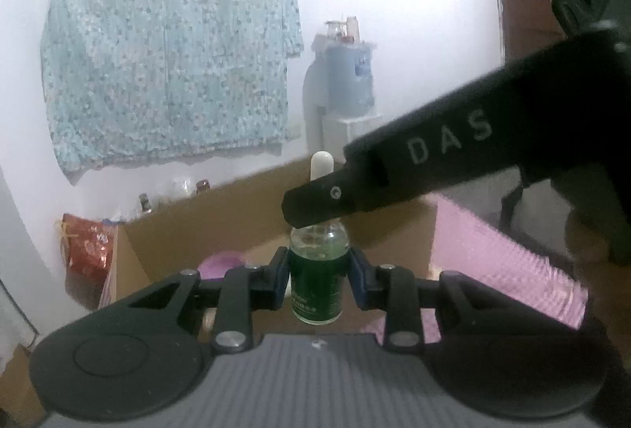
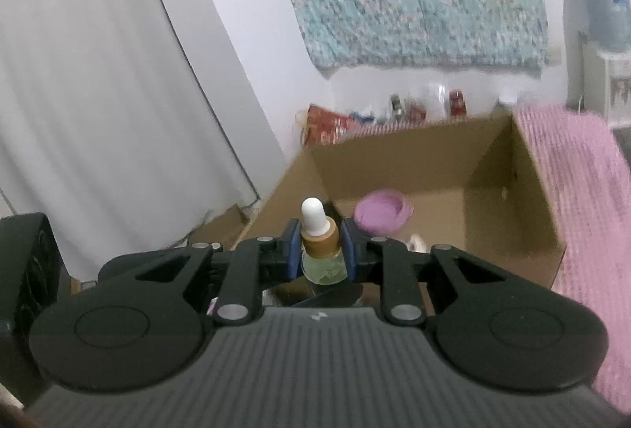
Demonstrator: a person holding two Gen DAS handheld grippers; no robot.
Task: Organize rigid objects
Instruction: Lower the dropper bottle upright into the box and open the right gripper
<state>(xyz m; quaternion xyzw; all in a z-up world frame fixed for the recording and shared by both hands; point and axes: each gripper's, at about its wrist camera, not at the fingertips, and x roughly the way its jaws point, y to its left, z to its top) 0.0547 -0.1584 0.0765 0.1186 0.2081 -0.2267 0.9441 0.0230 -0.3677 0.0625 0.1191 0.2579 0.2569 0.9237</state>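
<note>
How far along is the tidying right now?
Done: a purple bowl already lies in the cardboard box. In hand: both tools grip one green dropper bottle, the left tool on its body, the right tool at its cap. Left: getting the bottle into the box.

1. Dropper bottle [image 1: 317, 286]: your right tool [image 1: 315, 203] crosses its neck in the left wrist view, so you see only the white bulb tip above and the green body below; the label print is too small to read.
2. Same bottle [image 2: 320, 230], right wrist view: everything below the shoulder is hidden behind the tool housing.
3. Cardboard box [image 2: 508, 191]: its near wall is hidden behind your tool; its floor shows only in part.
4. Pink lid or dish [image 1: 221, 264] in the box: half hidden behind your left tool [image 1: 318, 272]; which it is, you cannot tell.
5. Jars and packets [image 2: 430, 108] beyond the box's far edge: blurred, unidentifiable.
6. Pink mat [image 2: 583, 199]: cut off by the picture's right edge.
</note>
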